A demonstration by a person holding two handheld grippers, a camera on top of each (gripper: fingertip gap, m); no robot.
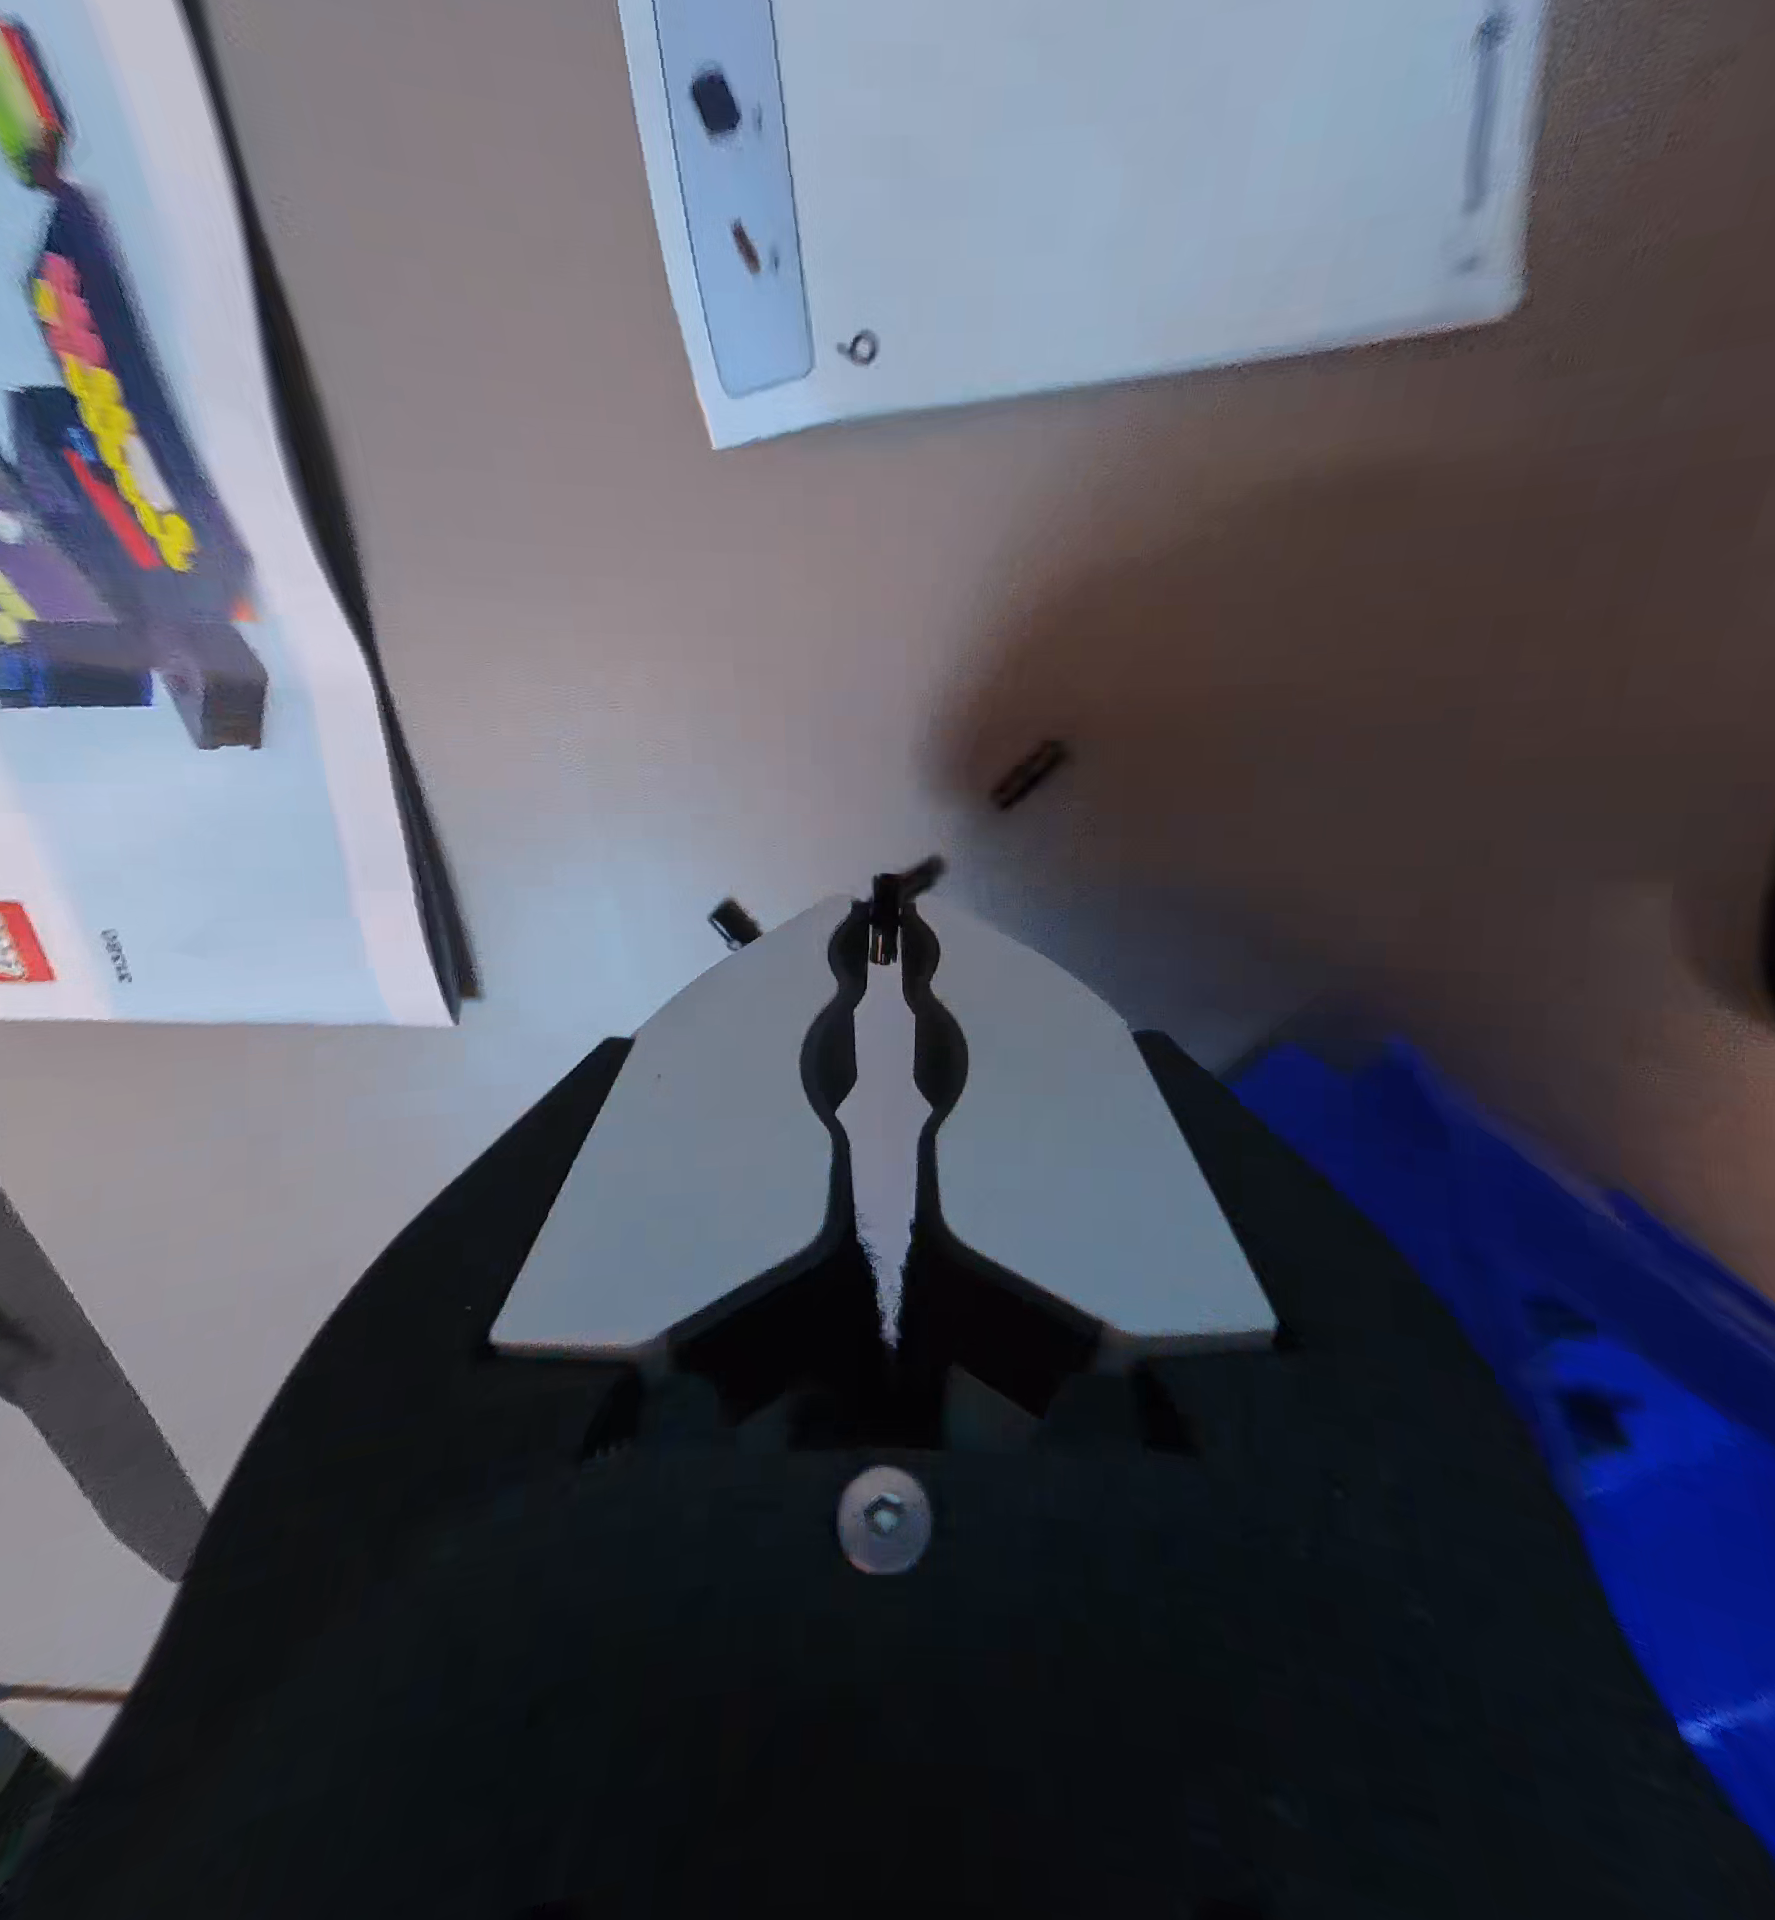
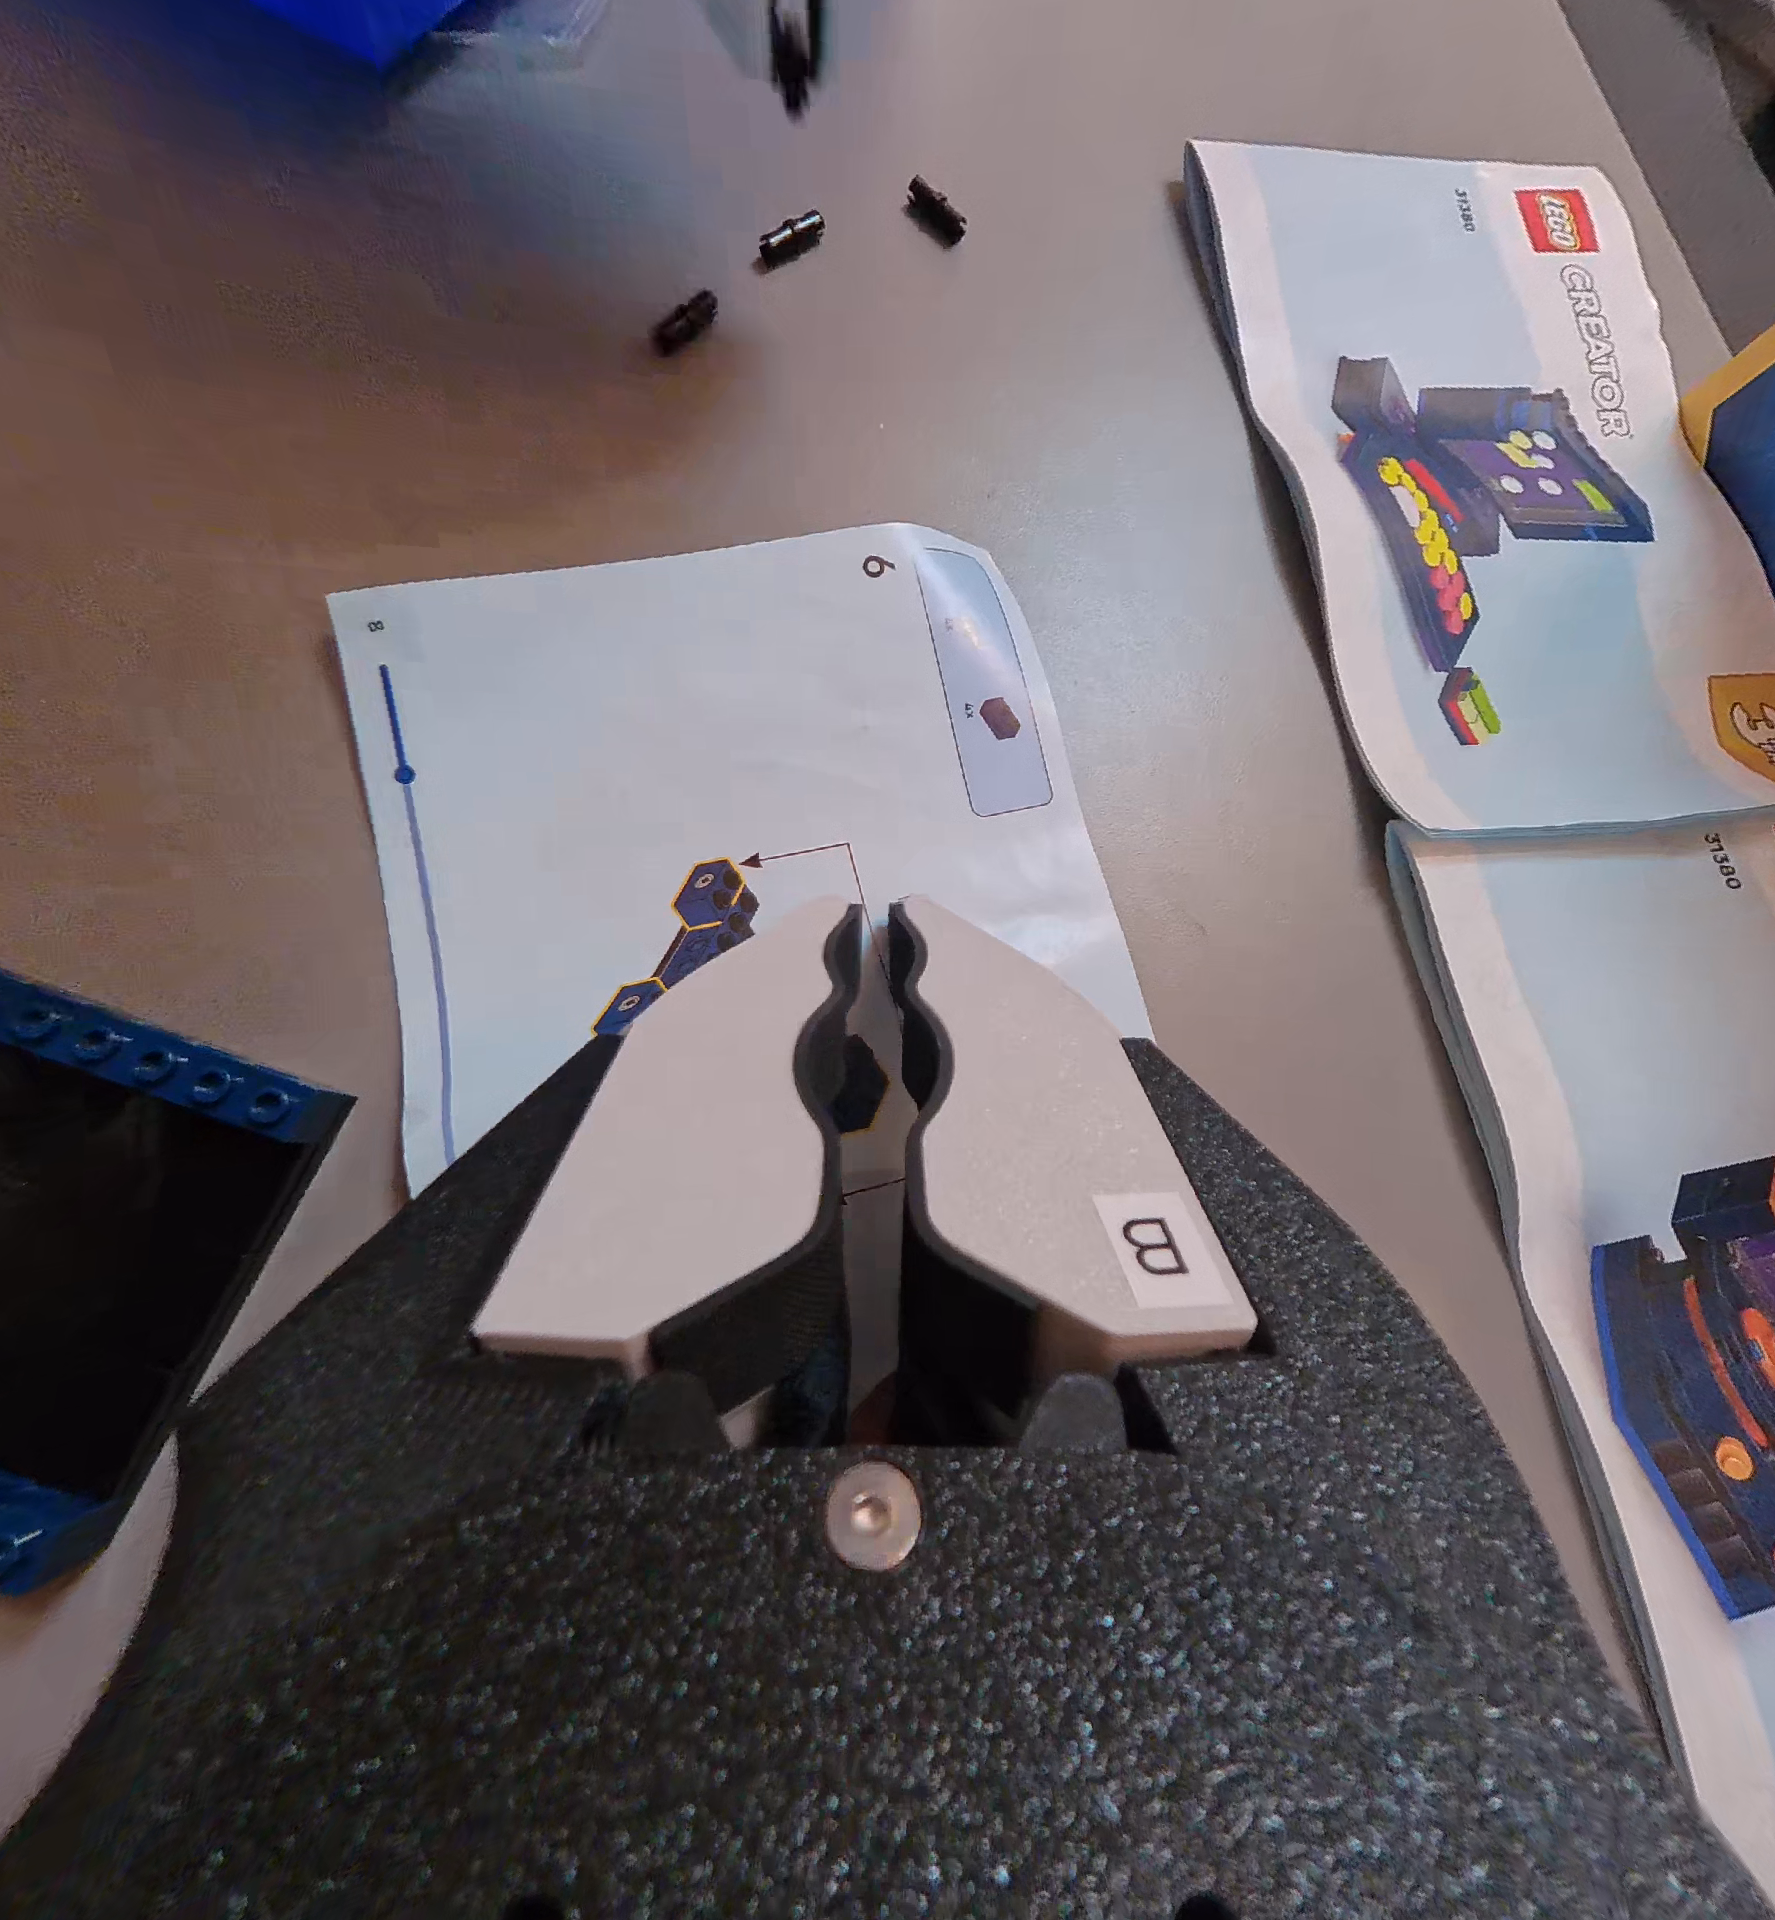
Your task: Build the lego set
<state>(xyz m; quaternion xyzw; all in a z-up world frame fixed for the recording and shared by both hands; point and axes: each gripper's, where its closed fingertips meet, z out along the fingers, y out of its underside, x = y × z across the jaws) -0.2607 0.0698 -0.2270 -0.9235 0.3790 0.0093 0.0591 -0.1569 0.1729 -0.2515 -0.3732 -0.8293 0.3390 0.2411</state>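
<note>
Two grippers noted, one per wrist view, both above a grey bench (image 2: 187,416).

Left gripper (image 1: 883,925): clamped at the very tips on a small black pin (image 1: 883,914), pads pressing from both sides, pin end poking out ahead of the tips. View blurred. Just left of the tips, a second pin (image 1: 732,923) lying on the bench; farther ahead and to the right, a third, dim in shadow (image 1: 1028,774). Blurred blue mass (image 1: 1641,1403) low on the right side, not identifiable. Booklet with a printed cover (image 1: 135,520) off to the left, loose instruction sheet (image 1: 1070,208) ahead.

Right gripper (image 2: 875,914): fingers nearly together, a narrow slit between them, nothing in it; only printed paper visible through the gap. Hovering over the loose instruction sheet, tips above the drawn arrow and brick diagram. Contact with the paper: cannot tell.

Around the right gripper:
- three loose black pins (image 2: 791,237) on bare bench beyond the sheet, well apart from the tips
- dark blue studded frame piece (image 2: 135,1081) at the left edge, beside the sheet
- two booklets to the right, one farther (image 2: 1434,468), one nearer (image 2: 1589,1143), edges just beside each other
- blurred dark streak at the top edge, too smeared to name
</note>
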